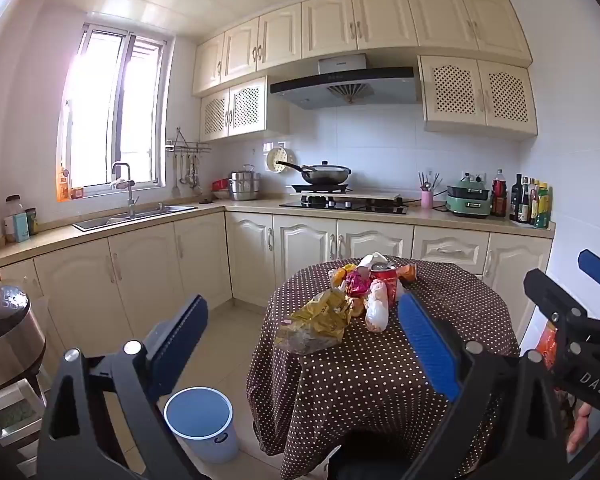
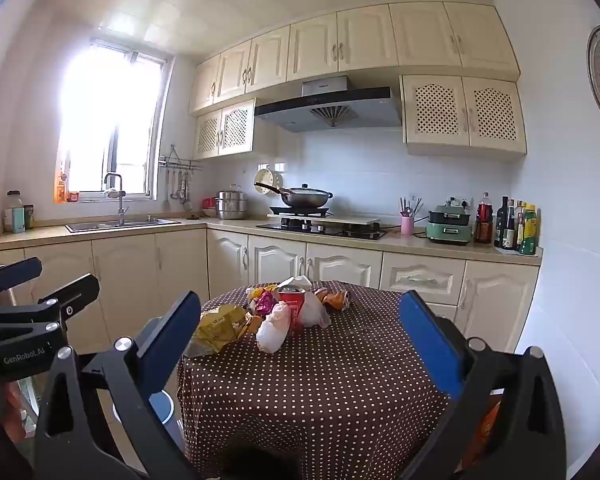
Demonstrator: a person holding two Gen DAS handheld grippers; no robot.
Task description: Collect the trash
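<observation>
A heap of trash lies on a round table with a brown dotted cloth (image 1: 380, 380): a yellow bag (image 1: 320, 318), a white crumpled bag (image 1: 376, 308), a red can (image 1: 384, 278) and a pink wrapper (image 1: 356, 282). My left gripper (image 1: 303, 299) is open and empty, short of the heap. On the floor left of the table stands a white bin (image 1: 202, 420). The right wrist view shows the same yellow bag (image 2: 220, 328), white bag (image 2: 276, 328) and red can (image 2: 292, 300). My right gripper (image 2: 300, 298) is open too, holding nothing, back from the table edge.
Cream cabinets (image 1: 140, 272) and a countertop wrap the far walls, with a sink (image 1: 132, 216), a stove with a wok (image 1: 326, 174) and bottles (image 1: 528, 204). A steel cooker (image 1: 8, 340) sits on a stand at left. Tiled floor (image 1: 236, 320) lies between table and cabinets.
</observation>
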